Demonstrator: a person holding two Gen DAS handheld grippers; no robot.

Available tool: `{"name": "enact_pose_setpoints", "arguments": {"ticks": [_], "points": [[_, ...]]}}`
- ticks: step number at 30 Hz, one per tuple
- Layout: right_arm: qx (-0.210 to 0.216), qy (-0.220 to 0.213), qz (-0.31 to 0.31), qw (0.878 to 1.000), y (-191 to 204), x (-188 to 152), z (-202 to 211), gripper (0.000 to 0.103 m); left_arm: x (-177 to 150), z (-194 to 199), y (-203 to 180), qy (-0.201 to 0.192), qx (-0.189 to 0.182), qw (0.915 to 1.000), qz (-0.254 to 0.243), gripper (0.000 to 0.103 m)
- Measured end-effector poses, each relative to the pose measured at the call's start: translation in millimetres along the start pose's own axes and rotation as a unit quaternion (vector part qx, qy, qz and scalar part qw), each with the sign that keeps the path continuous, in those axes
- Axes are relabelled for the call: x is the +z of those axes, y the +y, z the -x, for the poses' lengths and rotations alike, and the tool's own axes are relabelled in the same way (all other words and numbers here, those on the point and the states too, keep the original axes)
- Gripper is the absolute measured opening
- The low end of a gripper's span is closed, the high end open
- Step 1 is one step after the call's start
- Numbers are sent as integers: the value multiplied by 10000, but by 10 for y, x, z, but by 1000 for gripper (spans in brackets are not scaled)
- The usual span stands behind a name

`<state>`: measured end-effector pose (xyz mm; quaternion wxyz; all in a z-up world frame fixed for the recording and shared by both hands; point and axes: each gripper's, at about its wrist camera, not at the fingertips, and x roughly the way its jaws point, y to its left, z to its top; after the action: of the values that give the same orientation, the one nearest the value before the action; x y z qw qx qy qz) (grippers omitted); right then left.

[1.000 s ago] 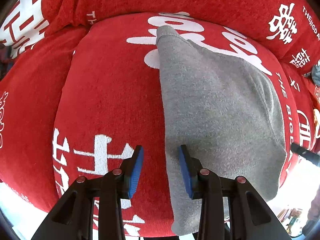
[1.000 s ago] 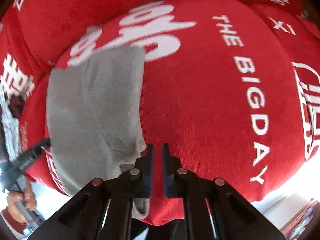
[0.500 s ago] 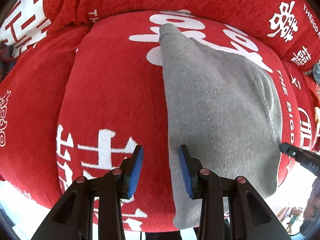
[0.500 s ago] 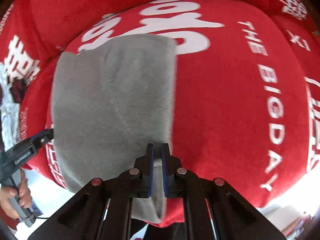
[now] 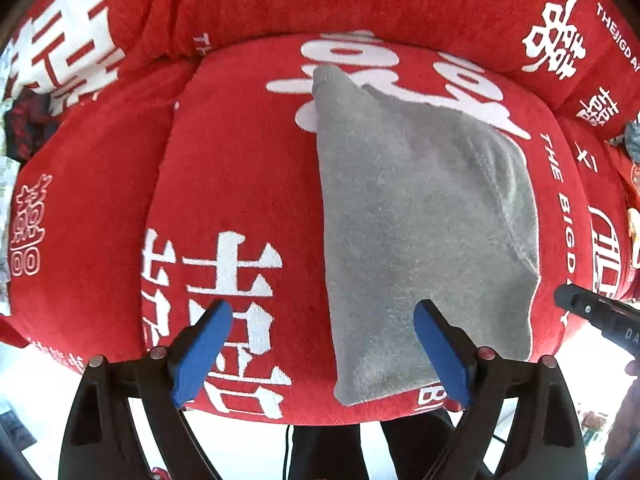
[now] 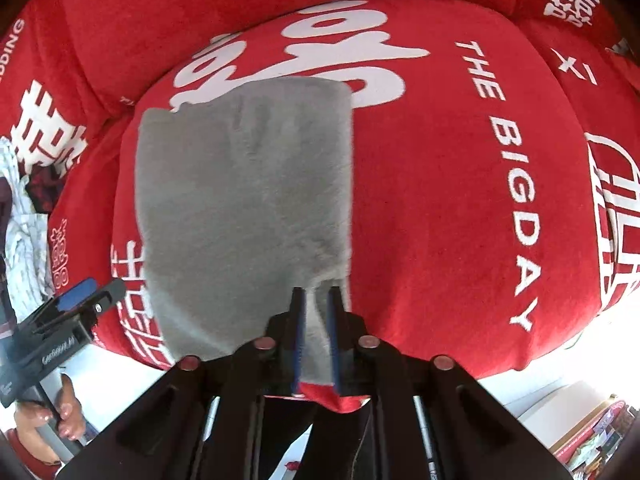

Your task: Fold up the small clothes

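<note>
Gray garment (image 5: 424, 224), a soft fleecy piece folded into a long panel, lies flat on a red cushion (image 5: 240, 184) printed with white characters and the words "THE BIGDAY"; its near end hangs a little over the cushion's front edge. A second ago the right-hand side of the cloth was bunched low by the cushion edge; now it is carried across and laid over, so the piece reads as a tidy rectangle in the right wrist view. That suggests one fold is just finished and both tools are letting go.

Left claw (image 5: 320, 354) has just been opening and now stands wide, with its blue pads well apart. The garment's left edge passes under the gap between them, but neither pad presses on it, so the claw holds nothing and hangs above the cloth.

Right claw (image 6: 317, 340) has also just been opening, though only slightly: a narrow slot shows between its pads, with the garment's near right corner lying in that slot. The pads no longer appear to pinch the fabric, so I judge the corner released.
</note>
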<state>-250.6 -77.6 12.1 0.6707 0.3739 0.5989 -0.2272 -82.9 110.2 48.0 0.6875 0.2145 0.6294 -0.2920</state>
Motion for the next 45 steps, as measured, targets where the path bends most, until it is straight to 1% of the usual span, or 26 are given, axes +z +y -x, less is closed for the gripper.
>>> {"name": "enact_pose_setpoints", "arguments": {"ticks": [1,2,3,5,6,7,10,14,19,23,28,34,40,45], "points": [[-2,-21,19,10000,39,-5,25,42,1,25,-5,2,7,10000,0,93],[-11,-57,61,10000,87,-10,61,52,0,61,-2,12,-8,10000,31,93],[-34,-84,91,9999,122,-6,83,56,5,79,-2,22,-26,10000,60,93],[-109,-121,132,9998,178,-6,131,69,8,120,8,29,10,10000,88,94],[-138,-132,136,9997,199,-5,153,73,12,137,9,35,54,9999,90,99],[-154,-153,132,9997,213,-1,171,80,14,157,5,20,106,9999,102,103],[-266,-210,126,9993,250,7,225,81,27,217,9,15,139,9998,109,103],[-429,-235,133,9987,281,9,271,86,38,275,3,34,285,9996,68,103],[-593,-260,181,9977,322,-11,311,91,54,362,11,11,343,9993,113,103],[-658,-269,261,9971,371,-23,348,91,47,429,22,8,399,9990,196,103],[-693,-286,238,9969,401,-36,386,91,13,456,-5,66,416,9990,115,103],[-738,-295,295,9964,455,-37,423,91,-9,505,10,40,464,9989,106,103],[-766,-351,321,9959,514,-23,469,91,-19,552,33,-27,603,9981,97,103],[-769,-356,334,9958,540,-32,477,91,-11,572,54,-28,592,9981,145,103]]}}
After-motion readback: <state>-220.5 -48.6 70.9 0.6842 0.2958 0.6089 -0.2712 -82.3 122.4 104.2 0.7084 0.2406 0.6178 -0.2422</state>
